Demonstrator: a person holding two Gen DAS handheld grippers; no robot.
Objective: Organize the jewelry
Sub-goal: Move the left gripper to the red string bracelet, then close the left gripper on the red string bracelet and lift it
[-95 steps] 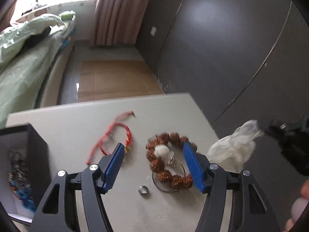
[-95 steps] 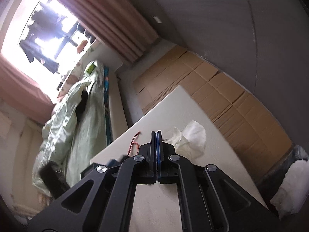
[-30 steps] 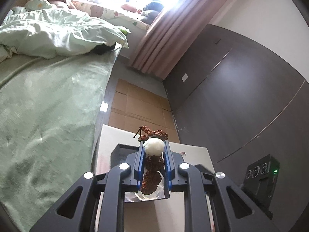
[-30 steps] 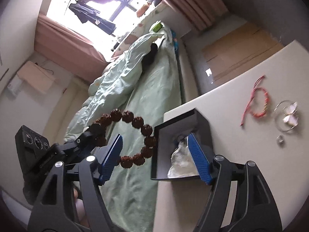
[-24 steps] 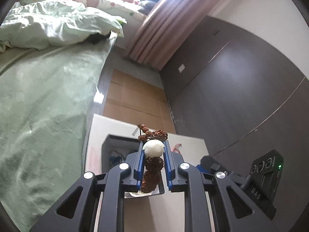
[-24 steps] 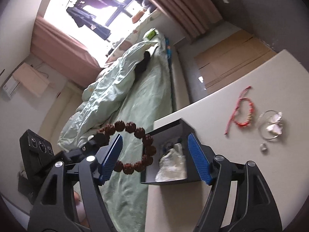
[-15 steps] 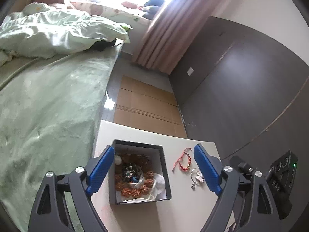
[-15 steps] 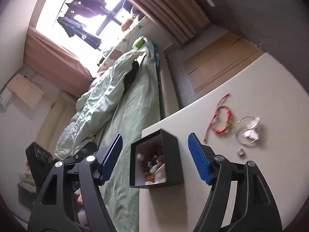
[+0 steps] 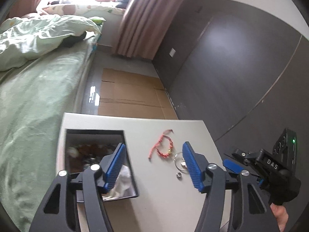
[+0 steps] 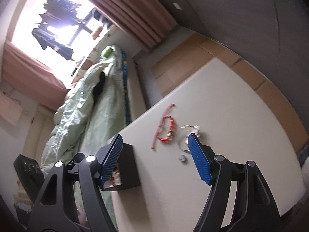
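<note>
Now, stock: red cord bracelet (image 9: 163, 147), wire hoop (image 9: 180, 161), small ring (image 9: 178, 175) loose on table (image 9: 164, 203); beads in black box (image 9: 126, 150). Left gripper (image 9: 153, 166) narrowing, right gripper (image 10: 155, 155) agape, both empty. Straddle your bracelet's beaded loop, pinch low.

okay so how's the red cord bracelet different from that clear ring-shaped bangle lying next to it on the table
The red cord bracelet is opaque red woven cord with small gold beads; the clear bangle is see-through.
The red cord bracelet trails loose cord ends toward the far edge of the table; the clear bangle is a closed round hoop.
Both lie flat on the table, outside the black box, in neither gripper's jaws.
</note>
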